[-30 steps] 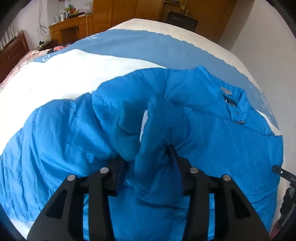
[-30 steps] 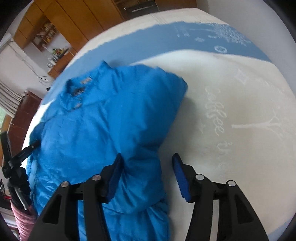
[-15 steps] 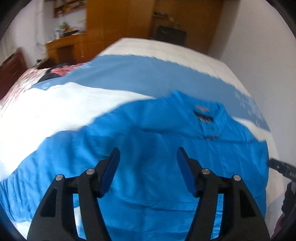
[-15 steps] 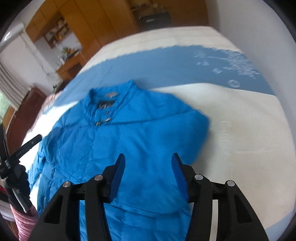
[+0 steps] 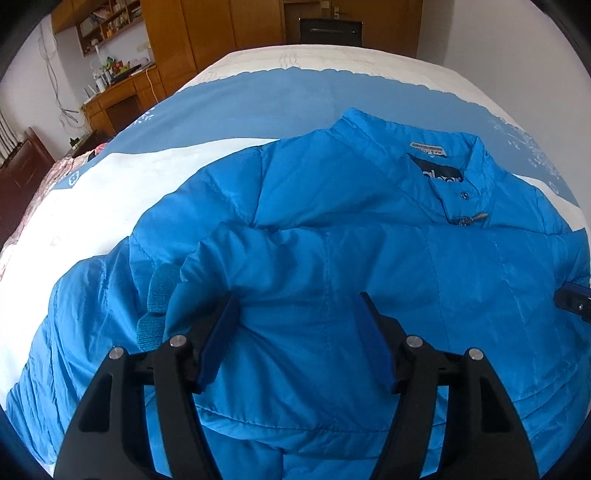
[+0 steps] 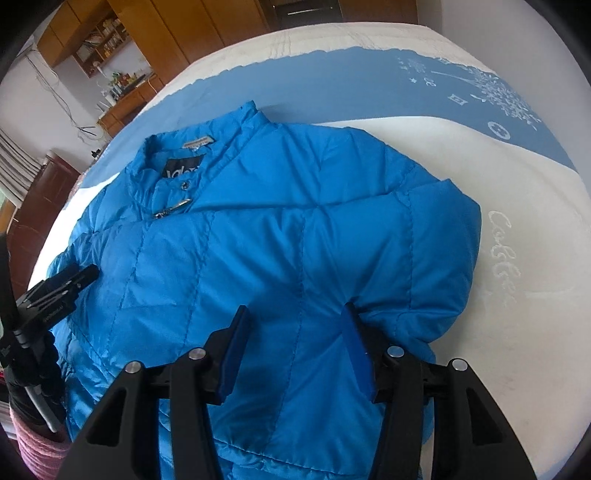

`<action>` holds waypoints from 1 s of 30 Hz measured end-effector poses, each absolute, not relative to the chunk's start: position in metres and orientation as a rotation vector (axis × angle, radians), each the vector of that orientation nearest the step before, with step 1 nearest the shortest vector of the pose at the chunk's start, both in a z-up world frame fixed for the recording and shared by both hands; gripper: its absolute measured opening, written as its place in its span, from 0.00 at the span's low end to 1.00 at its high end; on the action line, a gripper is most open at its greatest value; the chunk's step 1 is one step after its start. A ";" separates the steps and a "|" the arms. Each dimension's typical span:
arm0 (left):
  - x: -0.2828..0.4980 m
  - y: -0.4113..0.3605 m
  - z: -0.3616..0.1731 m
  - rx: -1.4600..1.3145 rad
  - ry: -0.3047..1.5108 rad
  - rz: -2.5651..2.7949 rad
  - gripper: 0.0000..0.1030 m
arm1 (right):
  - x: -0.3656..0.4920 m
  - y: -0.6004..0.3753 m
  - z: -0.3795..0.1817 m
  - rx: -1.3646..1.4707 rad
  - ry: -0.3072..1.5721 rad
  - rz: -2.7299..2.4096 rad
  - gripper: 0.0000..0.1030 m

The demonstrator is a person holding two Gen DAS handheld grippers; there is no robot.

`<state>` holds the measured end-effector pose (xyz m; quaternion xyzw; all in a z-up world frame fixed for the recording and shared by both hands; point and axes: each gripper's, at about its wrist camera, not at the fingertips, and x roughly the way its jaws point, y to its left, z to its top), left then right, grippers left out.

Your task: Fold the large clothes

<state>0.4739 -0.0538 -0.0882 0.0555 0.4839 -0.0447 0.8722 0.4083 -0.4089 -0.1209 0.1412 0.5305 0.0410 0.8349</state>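
Note:
A bright blue puffer jacket [image 5: 332,266] lies front up on the bed, collar [image 5: 436,155] at the far side; it also shows in the right wrist view [image 6: 258,240]. One sleeve is folded across the chest, its knit cuff [image 5: 157,306] at the left. My left gripper [image 5: 297,332] is open just above the folded sleeve, holding nothing. My right gripper [image 6: 295,339] is open above the jacket's right part, near the folded right shoulder [image 6: 443,236], holding nothing. In the left wrist view the right gripper's tip [image 5: 572,304] shows at the right edge.
The bed cover [image 6: 517,221] is white with a blue band [image 5: 295,99] across the far side. A wooden desk [image 5: 118,96] and wardrobes [image 5: 221,26] stand behind the bed. A black tripod [image 6: 40,306] stands at the bed's left side.
My left gripper let go of the sleeve bunch, which now lies across the chest, and opened. Both grippers drew back and rose, then came down close over the jacket.

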 end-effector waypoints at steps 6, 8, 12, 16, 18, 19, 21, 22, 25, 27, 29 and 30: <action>0.462 -0.018 -0.053 -0.099 1.005 -0.148 0.71 | 0.386 -0.417 -0.084 0.355 1.050 0.170 0.52; 0.439 0.011 -0.035 -0.131 0.956 -0.114 0.73 | 0.381 -0.417 -0.076 0.327 1.033 0.159 0.54; 0.394 0.080 -0.024 -0.201 0.937 -0.010 0.76 | 0.385 -0.415 -0.082 0.299 1.072 0.159 0.55; 0.338 0.166 -0.036 -0.294 0.963 0.198 0.76 | 0.393 -0.414 -0.095 0.302 1.099 0.165 0.55; 0.308 0.204 -0.047 -0.352 0.977 0.304 0.76 | 0.394 -0.412 -0.101 0.297 1.106 0.167 0.55; 0.297 0.217 -0.051 -0.374 0.979 0.338 0.76 | 0.394 -0.411 -0.102 0.285 1.107 0.166 0.55; 0.270 0.251 -0.061 -0.455 0.979 0.429 0.76 | 0.394 -0.408 -0.102 0.262 1.106 0.161 0.55; 0.259 0.263 -0.066 -0.500 0.975 0.453 0.76 | 0.394 -0.407 -0.102 0.255 1.106 0.161 0.55; 0.234 0.297 -0.081 -0.636 0.953 0.501 0.76 | 0.395 -0.405 -0.103 0.250 1.115 0.162 0.55; 0.227 0.319 -0.093 -0.738 0.935 0.512 0.76 | 0.396 -0.404 -0.104 0.247 1.121 0.158 0.55; 0.225 0.332 -0.102 -0.797 0.911 0.524 0.76 | 0.396 -0.403 -0.104 0.245 1.122 0.156 0.55; 0.225 0.338 -0.103 -0.819 0.886 0.531 0.76 | 0.396 -0.403 -0.104 0.244 1.123 0.157 0.55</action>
